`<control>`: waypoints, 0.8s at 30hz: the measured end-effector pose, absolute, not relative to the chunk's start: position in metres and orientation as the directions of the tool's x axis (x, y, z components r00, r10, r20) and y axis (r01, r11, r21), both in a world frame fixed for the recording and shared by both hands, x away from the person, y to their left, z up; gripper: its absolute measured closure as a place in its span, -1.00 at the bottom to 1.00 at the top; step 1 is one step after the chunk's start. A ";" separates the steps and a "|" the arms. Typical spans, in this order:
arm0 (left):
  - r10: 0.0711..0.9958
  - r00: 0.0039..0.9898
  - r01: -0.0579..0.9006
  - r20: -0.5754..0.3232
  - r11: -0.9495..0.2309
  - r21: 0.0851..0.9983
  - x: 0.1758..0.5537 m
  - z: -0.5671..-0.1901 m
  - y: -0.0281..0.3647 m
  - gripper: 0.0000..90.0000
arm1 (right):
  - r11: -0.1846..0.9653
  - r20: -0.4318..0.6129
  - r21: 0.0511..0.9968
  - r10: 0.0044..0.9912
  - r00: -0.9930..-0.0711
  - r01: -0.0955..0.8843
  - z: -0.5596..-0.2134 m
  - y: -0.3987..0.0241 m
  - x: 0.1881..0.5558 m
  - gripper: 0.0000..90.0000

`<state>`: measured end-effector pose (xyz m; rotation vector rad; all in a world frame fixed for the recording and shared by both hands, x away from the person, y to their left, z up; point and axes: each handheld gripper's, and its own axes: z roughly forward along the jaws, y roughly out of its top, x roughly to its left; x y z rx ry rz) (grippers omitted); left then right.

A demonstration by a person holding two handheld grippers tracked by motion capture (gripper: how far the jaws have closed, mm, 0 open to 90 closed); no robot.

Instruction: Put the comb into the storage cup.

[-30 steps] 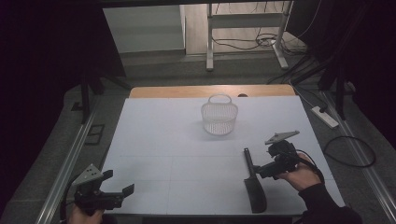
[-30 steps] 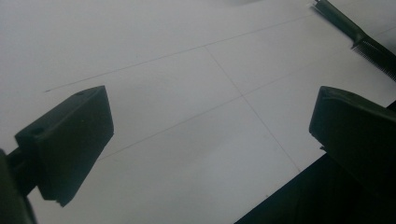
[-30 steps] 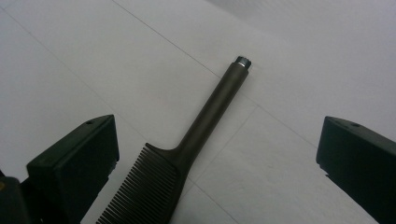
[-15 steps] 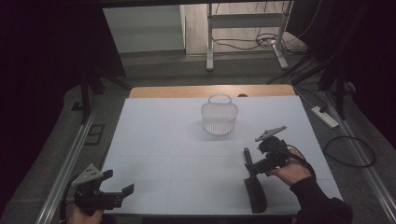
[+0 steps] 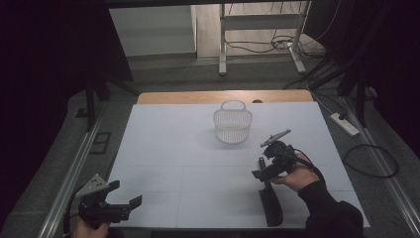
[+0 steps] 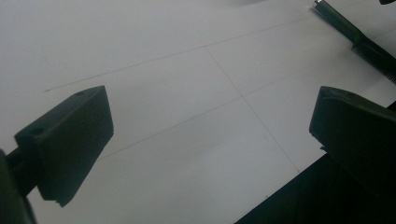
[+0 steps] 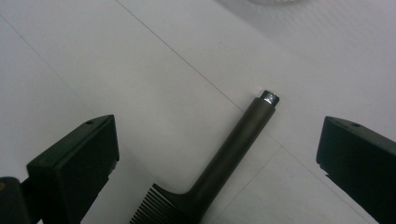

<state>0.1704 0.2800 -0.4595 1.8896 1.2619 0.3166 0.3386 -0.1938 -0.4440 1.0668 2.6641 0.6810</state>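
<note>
Dim surroundings, bright white table (image 5: pixel 188 163); gripper views soft at close range.

High view was dark around the edges, floor and frame nearly black, while the table top stood evenly lit with no glare. The wire basket (image 5: pixel 233 122) cast a faint soft shadow on the sheet. In the left gripper view the near jaws were blurred, dark, and detail was lost in shade. In the right gripper view the comb (image 7: pixel 219 163) handle was fairly sharp, with a small bright glint at its tip; its teeth were softer at the lower edge.
</note>
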 end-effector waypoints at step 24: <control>0.855 0.469 0.649 -0.221 -0.164 0.743 0.170 -0.460 0.280 -0.99 | 0.675 0.020 0.444 0.650 -0.760 0.589 -0.452 -0.184 0.366 0.49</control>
